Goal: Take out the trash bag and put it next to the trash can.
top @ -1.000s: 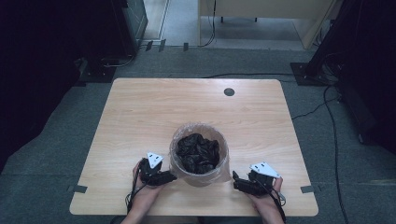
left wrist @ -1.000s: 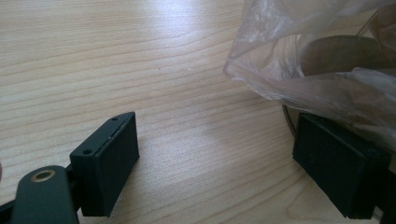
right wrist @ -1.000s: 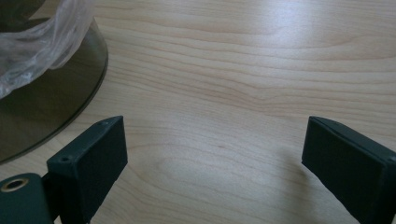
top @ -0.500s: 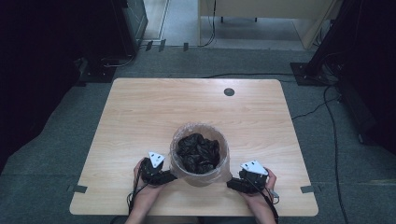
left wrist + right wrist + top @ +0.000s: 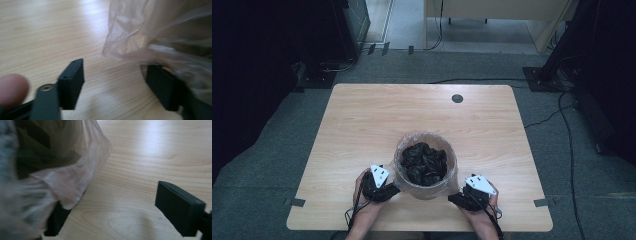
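A bin (image 5: 426, 186) lined with a clear plastic bag (image 5: 160, 37) and holding dark crumpled stuff (image 5: 424, 163) stands near the front edge of the table (image 5: 362, 125), with the left gripper (image 5: 388, 191) and right gripper (image 5: 458, 198) flanking it. Both sets of jaws stand wide, each with one jaw tucked under the bag's overhanging skirt, though blur makes contact hard to judge. The step looks like taking hold of the bag; next, each gripper needs to close on the film.
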`<action>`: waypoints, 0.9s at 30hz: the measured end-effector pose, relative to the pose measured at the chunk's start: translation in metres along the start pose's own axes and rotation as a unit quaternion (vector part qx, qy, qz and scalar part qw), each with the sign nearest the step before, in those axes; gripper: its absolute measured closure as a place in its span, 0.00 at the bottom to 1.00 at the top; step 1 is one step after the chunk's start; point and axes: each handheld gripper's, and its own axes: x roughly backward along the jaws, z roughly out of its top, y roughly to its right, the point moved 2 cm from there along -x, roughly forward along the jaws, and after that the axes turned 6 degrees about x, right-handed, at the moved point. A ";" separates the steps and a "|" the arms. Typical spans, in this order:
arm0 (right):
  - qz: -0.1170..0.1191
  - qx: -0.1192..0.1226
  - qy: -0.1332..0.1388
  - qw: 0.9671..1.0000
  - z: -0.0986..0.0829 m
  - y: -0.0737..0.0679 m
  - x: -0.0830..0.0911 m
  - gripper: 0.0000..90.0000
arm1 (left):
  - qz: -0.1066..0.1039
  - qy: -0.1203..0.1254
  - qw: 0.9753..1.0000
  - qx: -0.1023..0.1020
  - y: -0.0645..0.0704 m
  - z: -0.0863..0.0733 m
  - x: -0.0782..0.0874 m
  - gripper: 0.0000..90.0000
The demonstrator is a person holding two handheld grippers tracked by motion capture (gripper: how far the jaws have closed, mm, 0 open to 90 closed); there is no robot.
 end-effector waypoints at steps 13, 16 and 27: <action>0.024 0.004 0.071 0.997 0.019 0.001 0.026 0.89 | -0.081 0.033 0.996 0.024 0.003 0.026 0.028 0.81; 0.037 0.011 0.084 0.996 0.026 -0.002 0.032 0.96 | -0.104 0.038 0.993 0.041 0.002 0.035 0.036 0.87; 0.065 -0.006 0.114 0.991 0.052 -0.007 0.055 1.00 | -0.112 0.069 0.991 0.023 0.007 0.066 0.067 0.97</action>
